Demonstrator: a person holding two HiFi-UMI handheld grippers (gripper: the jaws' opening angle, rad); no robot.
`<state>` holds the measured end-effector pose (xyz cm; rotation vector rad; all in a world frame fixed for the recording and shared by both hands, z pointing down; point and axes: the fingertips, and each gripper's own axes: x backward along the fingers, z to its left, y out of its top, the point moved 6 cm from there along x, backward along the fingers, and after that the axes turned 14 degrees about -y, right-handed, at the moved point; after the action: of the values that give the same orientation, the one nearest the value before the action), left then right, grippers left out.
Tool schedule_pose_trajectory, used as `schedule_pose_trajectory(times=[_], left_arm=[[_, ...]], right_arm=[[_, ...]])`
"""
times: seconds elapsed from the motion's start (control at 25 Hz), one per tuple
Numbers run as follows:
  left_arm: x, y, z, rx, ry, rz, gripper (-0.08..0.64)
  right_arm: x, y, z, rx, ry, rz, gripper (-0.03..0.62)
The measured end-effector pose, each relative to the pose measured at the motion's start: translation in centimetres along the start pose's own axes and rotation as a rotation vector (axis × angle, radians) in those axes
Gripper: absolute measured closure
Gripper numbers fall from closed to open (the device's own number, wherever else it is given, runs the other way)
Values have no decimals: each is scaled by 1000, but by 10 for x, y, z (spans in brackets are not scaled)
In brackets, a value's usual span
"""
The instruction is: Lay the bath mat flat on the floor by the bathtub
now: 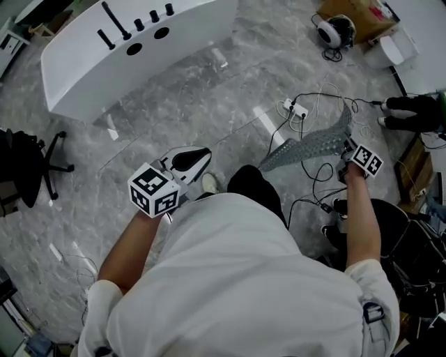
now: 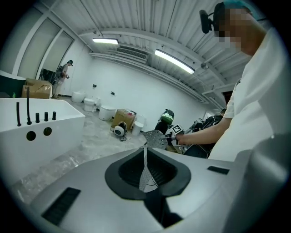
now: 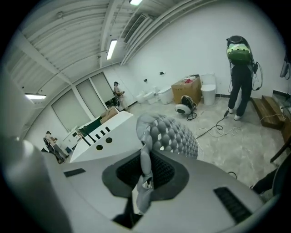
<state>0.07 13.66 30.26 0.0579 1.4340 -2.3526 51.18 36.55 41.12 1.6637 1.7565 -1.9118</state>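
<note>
Shirt point(image 1: 244, 279) fills the foreground; left gripper point(image 1: 196, 160) and right gripper point(image 1: 345, 152) each pinch one mat point(image 1: 313, 145) above loose cables point(image 1: 317, 178); one tub point(image 1: 90, 77), one chair point(image 1: 28, 167), one box point(image 1: 352, 15) nearby.

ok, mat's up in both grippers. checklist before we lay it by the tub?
1. Right gripper grip: ok, jaws shut on the bath mat's bunched edge.
2. Left gripper grip: ok, jaws pinch a thin edge of the mat.
3. Mat flat: not ok, it hangs twisted between the grippers.
4. Mat by the bathtub: not ok, in the head view the tub is far off to the upper left.
5. Floor under the mat: not ok, cables and a power strip lie there.
</note>
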Motion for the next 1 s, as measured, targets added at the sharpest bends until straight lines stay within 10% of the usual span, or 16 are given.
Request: schedule_pose_trajectory(times=[0.4,1.0], left_arm=[[10,49,120,89,204,-135,528],[-89,150,299,163,253,-96,528]], right_arm=[[-195,125,101,16,80,28,557],[-469,235,263,303,214,140,557]])
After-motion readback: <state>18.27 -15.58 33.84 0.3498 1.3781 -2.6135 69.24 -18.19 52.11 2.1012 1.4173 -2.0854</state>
